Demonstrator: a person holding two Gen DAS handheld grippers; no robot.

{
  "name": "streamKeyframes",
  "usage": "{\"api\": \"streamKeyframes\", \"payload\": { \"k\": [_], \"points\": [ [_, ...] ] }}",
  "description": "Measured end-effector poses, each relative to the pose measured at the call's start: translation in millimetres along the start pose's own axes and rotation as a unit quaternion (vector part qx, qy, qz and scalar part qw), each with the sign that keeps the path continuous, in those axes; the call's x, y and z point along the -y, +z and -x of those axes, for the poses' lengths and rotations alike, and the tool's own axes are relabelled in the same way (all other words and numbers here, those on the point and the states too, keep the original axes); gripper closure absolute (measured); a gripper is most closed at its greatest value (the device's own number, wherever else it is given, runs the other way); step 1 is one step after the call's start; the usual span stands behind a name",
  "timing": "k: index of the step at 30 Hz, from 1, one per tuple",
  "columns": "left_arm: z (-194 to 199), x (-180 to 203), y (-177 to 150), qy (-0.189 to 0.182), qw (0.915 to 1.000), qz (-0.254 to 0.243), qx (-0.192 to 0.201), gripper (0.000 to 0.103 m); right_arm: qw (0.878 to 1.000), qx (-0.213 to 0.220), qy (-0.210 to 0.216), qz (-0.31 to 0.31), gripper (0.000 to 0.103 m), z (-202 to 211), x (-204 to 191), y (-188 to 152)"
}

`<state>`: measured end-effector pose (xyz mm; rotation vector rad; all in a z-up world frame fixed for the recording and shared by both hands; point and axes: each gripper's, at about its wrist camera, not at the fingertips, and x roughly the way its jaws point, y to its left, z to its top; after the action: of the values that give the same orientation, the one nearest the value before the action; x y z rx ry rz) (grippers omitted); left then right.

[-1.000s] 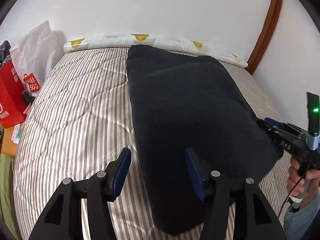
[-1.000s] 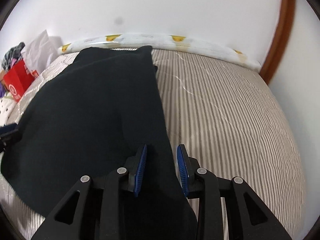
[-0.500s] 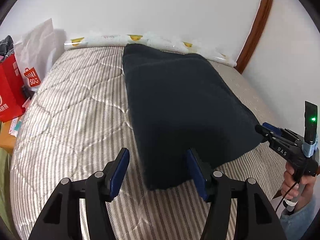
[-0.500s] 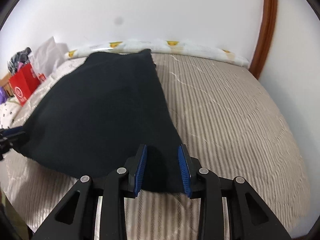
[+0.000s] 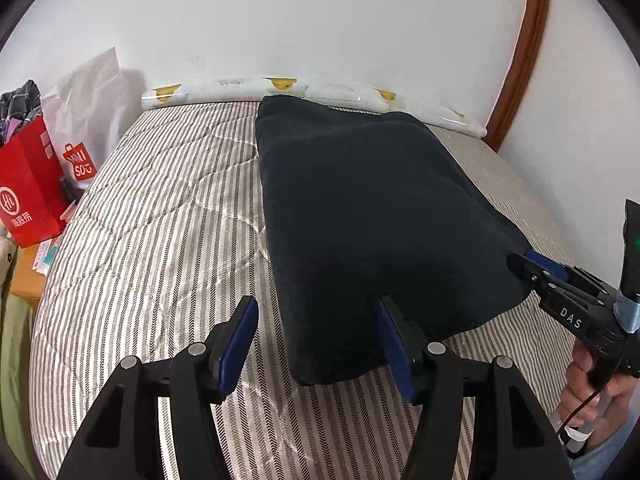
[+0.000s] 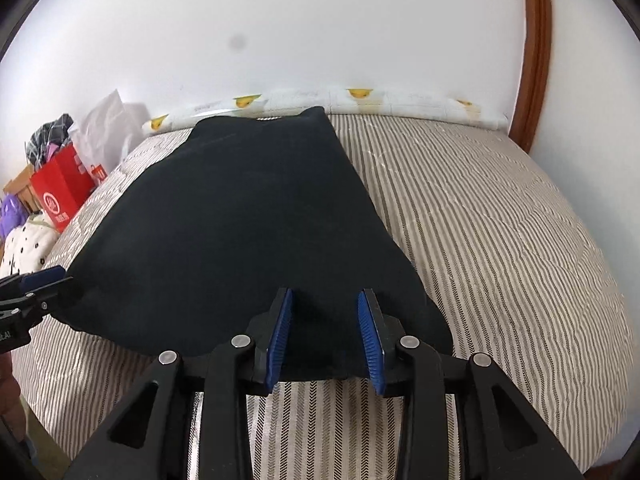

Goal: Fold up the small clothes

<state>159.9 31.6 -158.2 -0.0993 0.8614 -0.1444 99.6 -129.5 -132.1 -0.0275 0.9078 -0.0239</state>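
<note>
Two grippers, left [image 5: 316, 344] and right [image 6: 325, 334], are hovering, jaws apart, over a dark navy fleece garment [image 5: 372, 216] lying on the striped quilted bed [image 5: 160, 216].

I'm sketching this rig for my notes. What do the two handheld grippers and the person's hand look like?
Both the left gripper and the right gripper have matte black angular arms with silver rivets and blue ribbed pads. The left wrist view shows white "DAS" lettering on the right gripper's body, a green light on a dark upright block, a thin black cable, and the bare hand above a blue sleeve.
</note>
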Motion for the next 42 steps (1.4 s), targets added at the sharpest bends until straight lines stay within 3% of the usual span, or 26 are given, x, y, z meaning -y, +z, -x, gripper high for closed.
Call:
{"api": "streamKeyframes", "payload": {
  "k": [8, 13, 21, 23, 26, 29, 37, 39, 42],
  "points": [
    [1, 0, -2, 0.012, 0.9999, 0.003, 0.004, 0.041, 1.000, -0.018, -0.011, -0.018, 0.057, 2, 4, 1],
    [1, -1, -1, 0.027, 0.9996, 0.008, 0.000, 0.032, 0.999, -0.030, -0.015, -0.022, 0.054, 2, 6, 2],
    [14, -6, -11, 0.032, 0.9994, 0.012, 0.003, 0.032, 0.999, -0.036, -0.037, -0.002, 0.053, 8, -1, 0],
    [19, -6, -13, 0.037, 0.9992, 0.014, 0.004, 0.032, 0.999, -0.034, -0.039, -0.008, 0.047, 14, -1, -1],
    [33, -3, -14, 0.039, 0.9991, 0.009, 0.012, 0.031, 0.999, -0.013, -0.046, -0.018, 0.030, 37, 1, -3],
    [52, 3, -15, 0.039, 0.9989, 0.006, 0.027, 0.025, 0.998, 0.012, -0.058, -0.015, 0.019, 65, 1, -3],
    [127, 31, -29, 0.040, 0.9956, -0.012, 0.084, 0.008, 0.996, 0.043, -0.072, -0.040, 0.016, 143, 12, -12],
    [139, 37, -30, 0.044, 0.9948, -0.020, 0.090, 0.008, 0.995, 0.055, -0.071, -0.049, 0.016, 163, 17, -16],
    [159, 48, -34, 0.055, 0.9924, -0.031, 0.106, 0.008, 0.993, 0.078, -0.064, -0.058, 0.003, 189, 22, -20]
  ]
}}
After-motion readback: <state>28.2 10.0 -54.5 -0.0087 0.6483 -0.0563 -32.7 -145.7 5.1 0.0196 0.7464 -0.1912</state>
